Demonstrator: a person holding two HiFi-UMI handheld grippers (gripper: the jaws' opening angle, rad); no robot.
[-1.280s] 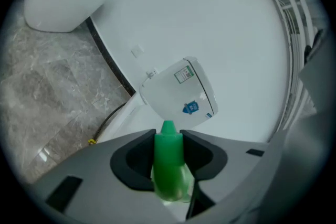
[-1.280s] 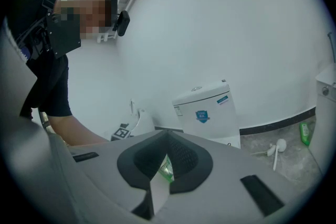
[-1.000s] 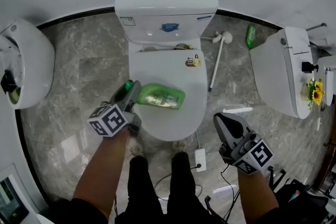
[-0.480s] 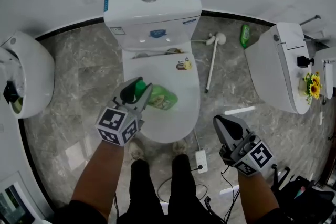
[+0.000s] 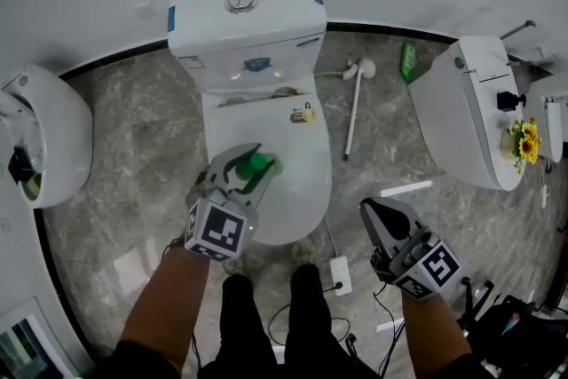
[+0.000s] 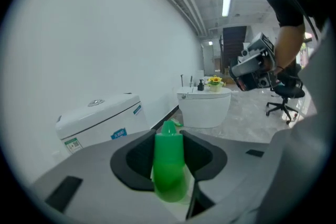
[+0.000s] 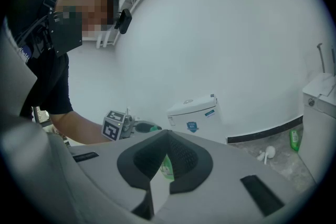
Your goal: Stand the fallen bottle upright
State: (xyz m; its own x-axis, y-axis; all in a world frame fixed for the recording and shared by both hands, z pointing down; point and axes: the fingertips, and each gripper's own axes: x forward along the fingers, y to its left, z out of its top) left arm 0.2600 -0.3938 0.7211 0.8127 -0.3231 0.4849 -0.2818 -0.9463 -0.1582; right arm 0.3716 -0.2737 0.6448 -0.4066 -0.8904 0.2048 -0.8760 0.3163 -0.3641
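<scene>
Bottle [image 6: 169, 165], green, is pinched between the pads of the left gripper [image 5: 249, 168] over the closed toilet lid [image 5: 300, 184] at the centre of the head view, cap toward the top of the left gripper view. The right gripper [image 5: 378, 208], at lower right, has its jaws pressed together on nothing.

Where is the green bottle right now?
In the head view the bottle is left of centre, clamped in the left gripper over the toilet lid, in front of the tank.
</scene>
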